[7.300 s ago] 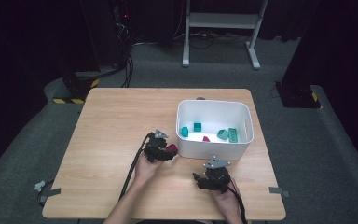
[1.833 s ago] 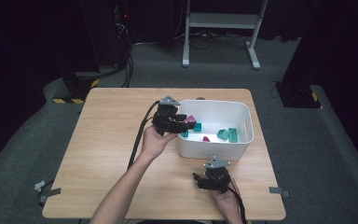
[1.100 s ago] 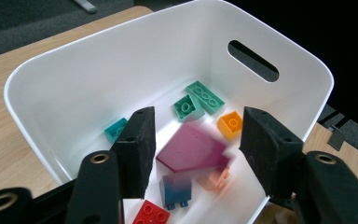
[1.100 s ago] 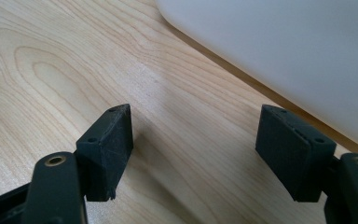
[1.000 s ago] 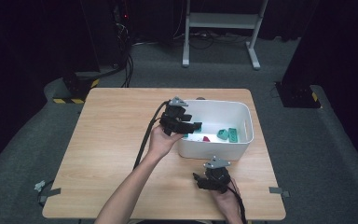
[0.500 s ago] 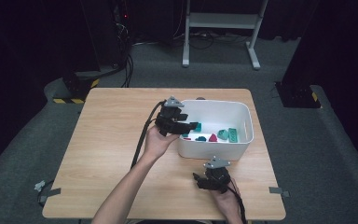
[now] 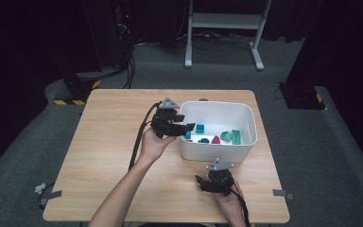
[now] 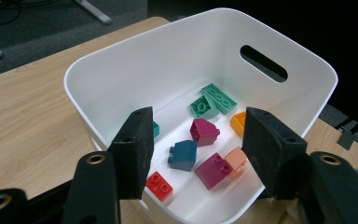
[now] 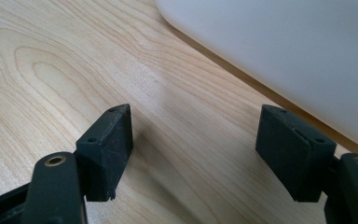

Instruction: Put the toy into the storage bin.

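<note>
Nearest the person, the right tool (image 7: 203, 182) is resting low over the bench (image 7: 104, 156), just short of the bin's (image 7: 253, 124) near wall. In the right gripper view its jaws are standing well apart with nothing but bare wood grain between them, and the bin's white wall is passing just beyond the far jaw.

Farther on, the left tool (image 8: 196, 140) is hanging over the bin's left rim, pointing down into it — jaws apart, nothing gripped, the pads (image 8: 137, 149) clear of every brick. In the high view the left hand (image 7: 153, 144) is gripping it from behind, the cable trailing back along the forearm.

The bricks are lying on the bin's floor, seen between the jaws in the left gripper view. Closest is a red brick (image 8: 159, 184), next to a magenta brick (image 8: 213, 169) that is touching a peach brick (image 8: 237, 157). Just beyond them a dark teal brick (image 8: 182, 155) is sitting beside a sloped maroon brick (image 8: 205, 132). An orange brick (image 8: 238, 122) is lying near the right wall, and farthest in, two green bricks (image 8: 213, 100) are touching each other below the handle slot (image 8: 263, 63).

No brand, label or writing is showing legibly on the bin, the bricks or the tools.
</note>
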Demonstrator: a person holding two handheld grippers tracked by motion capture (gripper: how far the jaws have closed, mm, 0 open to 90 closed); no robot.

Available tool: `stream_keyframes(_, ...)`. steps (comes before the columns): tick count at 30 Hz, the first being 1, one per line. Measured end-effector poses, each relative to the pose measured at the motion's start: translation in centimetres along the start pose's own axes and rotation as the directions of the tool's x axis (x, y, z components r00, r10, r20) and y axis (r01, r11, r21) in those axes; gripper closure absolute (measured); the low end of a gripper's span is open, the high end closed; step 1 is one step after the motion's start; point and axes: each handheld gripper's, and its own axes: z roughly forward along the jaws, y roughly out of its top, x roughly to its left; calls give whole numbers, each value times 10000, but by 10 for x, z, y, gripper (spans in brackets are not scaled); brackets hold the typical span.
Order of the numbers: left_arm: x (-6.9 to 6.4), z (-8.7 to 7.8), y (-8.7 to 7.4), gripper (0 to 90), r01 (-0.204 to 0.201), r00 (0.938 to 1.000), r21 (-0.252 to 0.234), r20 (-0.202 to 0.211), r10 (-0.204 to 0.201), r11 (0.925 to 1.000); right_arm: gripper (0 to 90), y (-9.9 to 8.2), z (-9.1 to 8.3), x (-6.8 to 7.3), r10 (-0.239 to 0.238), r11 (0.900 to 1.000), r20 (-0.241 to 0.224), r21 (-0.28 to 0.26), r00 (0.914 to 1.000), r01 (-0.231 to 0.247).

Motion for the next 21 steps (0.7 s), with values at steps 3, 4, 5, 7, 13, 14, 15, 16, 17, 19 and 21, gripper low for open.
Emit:
stream_keyframes(3,2,-2,-1,434,21,10000,20,-51,-21,10000,274,0,0,0,0,10000,1,-3,10000,0)
stream_keyframes(4,3,-4,-2,433,-15,10000,-4,-87,15,10000,274,0,0,0,2,10000,-1,-4,10000,-2)
stream_keyframes(5,3,-4,-2,434,-15,10000,-4,-87,15,10000,274,0,0,0,1,10000,-1,-3,10000,-1)
stream_keyframes(7,4,-7,-4,434,-11,9999,-45,-134,10,10000,274,0,0,0,0,10000,1,-2,10000,0)
stream_keyframes(13,8,-14,-7,434,83,9998,-111,-188,-85,9999,274,0,0,0,-1,10000,0,-3,10000,1)
stream_keyframes(14,9,-14,-8,434,111,9997,-114,-211,-113,9999,274,0,0,0,-8,10000,2,-3,10000,8)
stream_keyframes(15,10,-15,-8,434,134,9997,-90,-220,-136,9999,274,0,0,0,-7,10000,1,-4,10000,7)
stream_keyframes(16,11,-17,-9,434,157,9996,-106,-227,-159,9998,274,0,0,0,-4,10000,2,-4,10000,4)
stream_keyframes(17,11,-17,-9,434,157,9996,-106,-227,-159,9998,274,0,0,0,-4,10000,2,-4,10000,4)
stream_keyframes(19,13,-20,-10,434,210,9994,-174,-262,-215,9996,274,0,0,0,-2,10000,1,-1,10000,2)
stream_keyframes(21,13,-22,-11,434,221,9994,-203,-258,-226,9995,274,0,0,0,-4,10000,1,-3,10000,4)
